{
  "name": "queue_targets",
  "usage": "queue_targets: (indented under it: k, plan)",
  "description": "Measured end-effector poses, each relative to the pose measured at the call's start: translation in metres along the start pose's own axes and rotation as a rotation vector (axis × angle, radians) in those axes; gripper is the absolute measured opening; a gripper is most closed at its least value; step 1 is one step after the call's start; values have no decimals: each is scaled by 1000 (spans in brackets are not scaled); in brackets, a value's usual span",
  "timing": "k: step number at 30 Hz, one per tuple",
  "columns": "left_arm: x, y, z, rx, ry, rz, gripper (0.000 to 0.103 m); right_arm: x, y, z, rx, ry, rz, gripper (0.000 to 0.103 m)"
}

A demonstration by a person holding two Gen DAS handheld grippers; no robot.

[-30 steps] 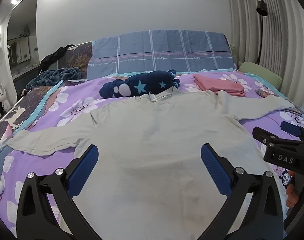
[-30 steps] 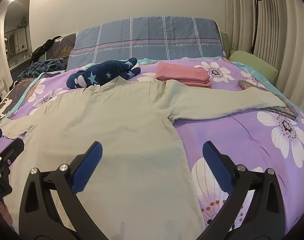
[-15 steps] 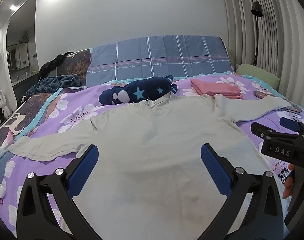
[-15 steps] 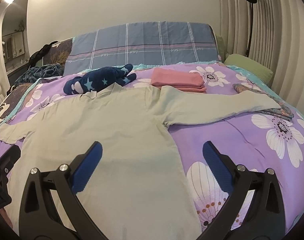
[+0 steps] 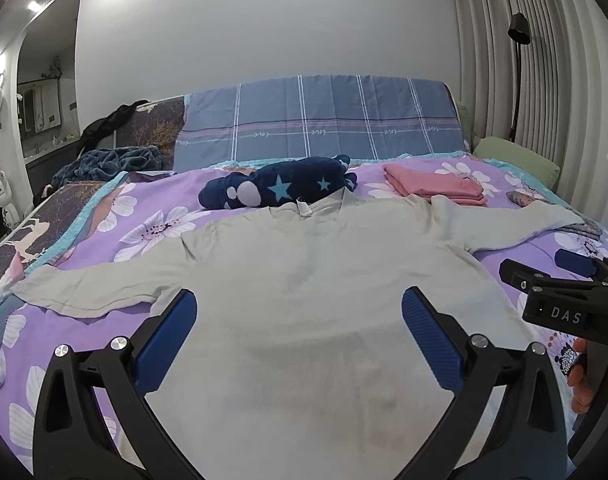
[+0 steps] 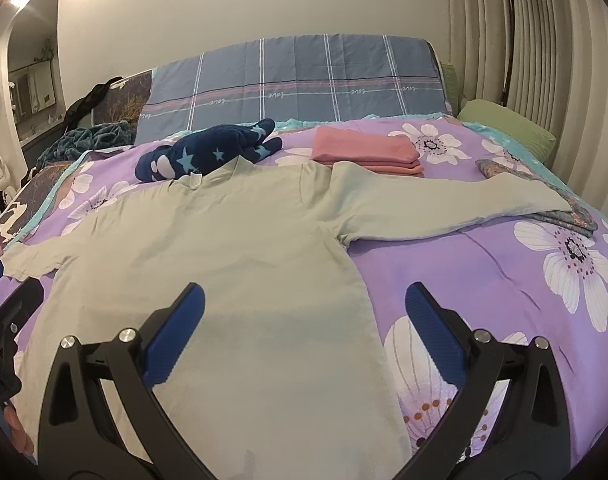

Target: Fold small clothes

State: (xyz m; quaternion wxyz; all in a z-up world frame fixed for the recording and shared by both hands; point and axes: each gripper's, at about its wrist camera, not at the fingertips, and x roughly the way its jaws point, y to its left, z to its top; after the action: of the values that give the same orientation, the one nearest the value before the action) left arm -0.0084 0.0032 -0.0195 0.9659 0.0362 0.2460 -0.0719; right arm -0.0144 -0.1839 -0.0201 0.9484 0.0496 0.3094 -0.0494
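Note:
A pale grey-green long-sleeved shirt [image 5: 311,280] lies flat on the purple flowered bed cover [image 5: 152,224], collar away from me, both sleeves spread out. It also shows in the right wrist view [image 6: 232,248]. My left gripper [image 5: 300,320] is open and empty above the shirt's lower middle. My right gripper [image 6: 304,312] is open and empty above the shirt's right hem edge; it also shows at the right edge of the left wrist view [image 5: 563,280]. The shirt's near hem is hidden behind the gripper frames.
A navy star-patterned garment [image 5: 280,188] lies just past the collar. A folded pink garment [image 6: 363,152] lies at the back right. A patterned cloth [image 6: 559,208] lies under the right cuff. Plaid headboard cover [image 6: 304,80], green pillow [image 6: 507,128] and floor lamp [image 6: 507,20] are behind.
Both grippers have tilted up and drawn back slightly, so the shirt sits lower in each view. Jaws stay open. The shirt has not moved.

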Motion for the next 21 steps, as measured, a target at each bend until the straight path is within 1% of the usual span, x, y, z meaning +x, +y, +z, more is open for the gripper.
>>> queue_targets:
  k: [2, 6, 13, 17, 21]
  plan:
    - [1, 2, 0, -14, 6, -20, 102, 1, 1, -1, -3, 5, 1, 101]
    - [1, 9, -1, -44, 5, -29, 102, 3, 3, -1, -9, 12, 0, 101]
    - [0, 8, -3, -30, -4, -27, 102, 4, 8, -1, -18, 13, 2, 101]
    - [2, 7, -4, -13, 8, -18, 102, 5, 11, -2, -22, 17, 5, 101]
    - [3, 11, -4, -41, 23, -41, 102, 6, 12, -2, -25, 18, 2, 101]
